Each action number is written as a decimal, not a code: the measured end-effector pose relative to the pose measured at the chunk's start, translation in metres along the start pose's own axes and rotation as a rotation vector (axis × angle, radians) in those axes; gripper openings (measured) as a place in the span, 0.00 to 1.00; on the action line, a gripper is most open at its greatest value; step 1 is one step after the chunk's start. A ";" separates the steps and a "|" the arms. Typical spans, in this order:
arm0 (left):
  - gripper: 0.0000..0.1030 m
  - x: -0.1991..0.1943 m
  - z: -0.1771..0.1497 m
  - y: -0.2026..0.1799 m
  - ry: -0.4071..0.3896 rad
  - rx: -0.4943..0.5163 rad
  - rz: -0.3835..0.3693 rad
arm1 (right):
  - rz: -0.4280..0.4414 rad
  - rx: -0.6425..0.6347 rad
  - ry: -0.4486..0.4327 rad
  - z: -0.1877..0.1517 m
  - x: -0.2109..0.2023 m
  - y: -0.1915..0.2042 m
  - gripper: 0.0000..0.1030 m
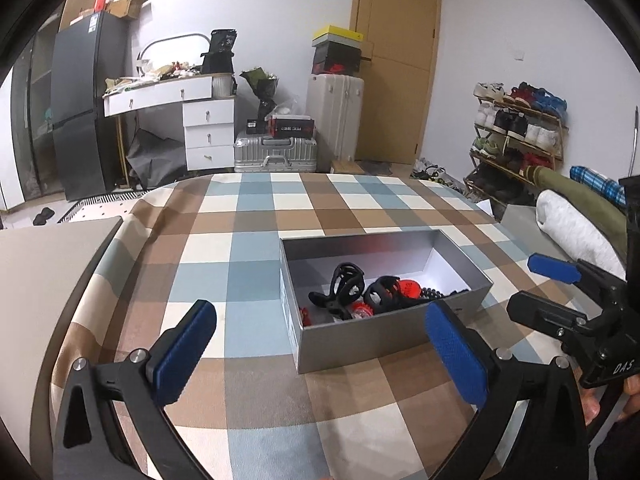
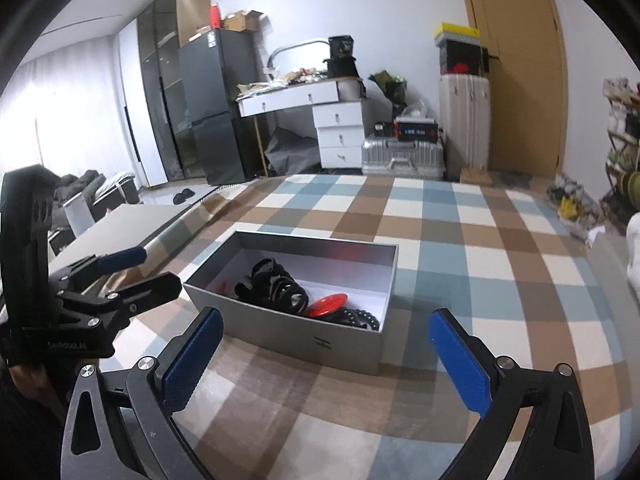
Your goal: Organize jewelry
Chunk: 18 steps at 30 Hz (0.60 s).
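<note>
- On the checked blue, brown and cream tablecloth (image 1: pixel 256 248), just right of centre in the left wrist view, sits an open grey cardboard box (image 1: pixel 360 340) with a white lining.
- Inside it, bunched toward the near end, lie black claw hair clips (image 1: pixel 344 284), a red round disc (image 2: pixel 327 305) and a string of dark beads (image 2: pixel 362 317); something small and red sits in the near left corner, too small to name.
- At the bottom of that same view the left gripper (image 1: pixel 320 356) has its blue-padded fingers spread wide with nothing between them, short of the box's near wall.
- Low in the right wrist view, the right gripper (image 2: pixel 326 358) is equally wide open and empty, also short of the box.
- Each gripper shows at the edge of the other's view, so they flank the box from either side.
- To my eye the clips are light, stiff plastic with open loops: pinching across the arched spine looks safer than across the teeth, which could spring or snag.
- I'd guess the beads are limp and slippery; catching the strand mid-length seems best, though it may drag the disc.
- Nearly everything seems gathered already.
</note>
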State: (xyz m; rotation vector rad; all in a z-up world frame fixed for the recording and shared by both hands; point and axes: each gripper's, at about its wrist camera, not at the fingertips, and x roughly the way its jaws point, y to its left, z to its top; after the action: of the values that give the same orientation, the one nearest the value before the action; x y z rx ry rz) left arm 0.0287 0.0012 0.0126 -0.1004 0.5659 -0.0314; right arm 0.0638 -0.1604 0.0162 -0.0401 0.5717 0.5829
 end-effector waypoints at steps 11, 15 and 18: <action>0.99 -0.003 -0.011 -0.001 -0.068 0.029 0.013 | -0.006 -0.047 -0.077 -0.016 -0.007 -0.001 1.00; 0.99 -0.003 -0.014 -0.004 -0.075 0.047 0.004 | 0.007 -0.014 -0.091 -0.019 -0.007 -0.005 1.00; 0.99 -0.005 -0.015 -0.005 -0.080 0.050 0.007 | 0.003 0.000 -0.091 -0.023 -0.006 -0.006 1.00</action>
State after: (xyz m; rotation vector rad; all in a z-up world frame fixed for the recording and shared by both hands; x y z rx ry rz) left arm 0.0168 -0.0047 0.0035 -0.0505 0.4851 -0.0343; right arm 0.0519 -0.1731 -0.0008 -0.0128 0.4836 0.5843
